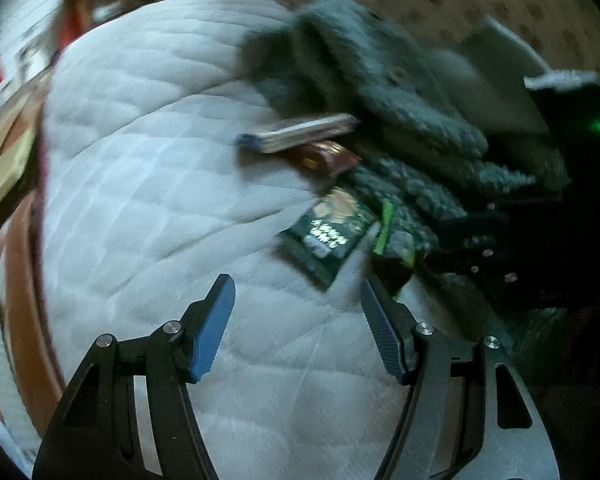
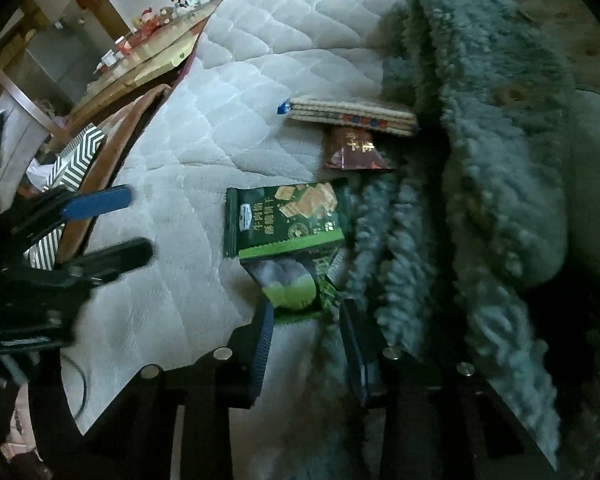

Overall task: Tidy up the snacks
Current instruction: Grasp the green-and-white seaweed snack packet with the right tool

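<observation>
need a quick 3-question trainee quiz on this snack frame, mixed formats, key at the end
1. True or false: the left hand-held gripper holds a snack.
2. The right hand-held gripper is shut on a packet coloured: A blue, B brown, C light green.
3. How many snacks show in the right wrist view?
Key: 1 false, its jaws stand open and empty. 2 C. 3 four: that packet, wafer pack, brown packet, dark green packet.

Snack packets on the quilt [image 2: 220, 152]: four. One wafer pack [image 2: 352, 114], one brown sachet [image 2: 354, 152], one dark green cracker pack [image 2: 288, 216], one light green packet [image 2: 296, 292]. One fleece garment [image 2: 480, 140]. Grippers: two.
</observation>
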Demonstrator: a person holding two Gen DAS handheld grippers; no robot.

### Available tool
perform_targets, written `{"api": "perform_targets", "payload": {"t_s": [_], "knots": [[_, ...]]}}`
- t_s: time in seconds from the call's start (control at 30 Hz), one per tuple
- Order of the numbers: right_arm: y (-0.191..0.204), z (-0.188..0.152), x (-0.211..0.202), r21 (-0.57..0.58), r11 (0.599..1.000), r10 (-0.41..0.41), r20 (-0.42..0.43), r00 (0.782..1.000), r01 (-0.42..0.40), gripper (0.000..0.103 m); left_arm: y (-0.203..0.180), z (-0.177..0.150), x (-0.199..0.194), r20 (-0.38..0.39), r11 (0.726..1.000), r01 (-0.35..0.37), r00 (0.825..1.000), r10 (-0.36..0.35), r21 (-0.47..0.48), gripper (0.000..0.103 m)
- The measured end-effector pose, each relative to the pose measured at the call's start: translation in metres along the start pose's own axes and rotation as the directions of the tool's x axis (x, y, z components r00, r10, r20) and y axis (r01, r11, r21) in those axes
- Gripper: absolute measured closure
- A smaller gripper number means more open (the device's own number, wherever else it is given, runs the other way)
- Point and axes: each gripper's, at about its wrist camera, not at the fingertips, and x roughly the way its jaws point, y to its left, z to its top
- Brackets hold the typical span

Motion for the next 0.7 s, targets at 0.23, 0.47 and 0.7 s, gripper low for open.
{"api": "perform_targets", "payload": {"t_s": [0.23, 0.47, 0.7], "knots": [[-0.003, 0.003, 0.007, 0.001, 0.999, 0.035, 0.032, 0.999, -0.035, 0.044, 0.002, 0.01, 0.005, -0.004, 0.999, 0.043, 0.999, -0.043, 0.015, 0.037], [0.008, 0.015, 0.045, -0.057, 0.996, 0.065, 0.002, 0.998, -0.065, 0.05, 0.006, 0.008, 0.011, -0.033, 0.999, 0.034, 0.999, -0.033, 0.032, 0.037], [0.008, 0.009, 0.033, -0.043, 0.998, 0.051, -0.027, 0.998, -0.052, 0.069, 0.004, 0.02, 0.026, -0.057, 0.991, 0.09, 0.995, -0.085, 0.095, 0.037]]}}
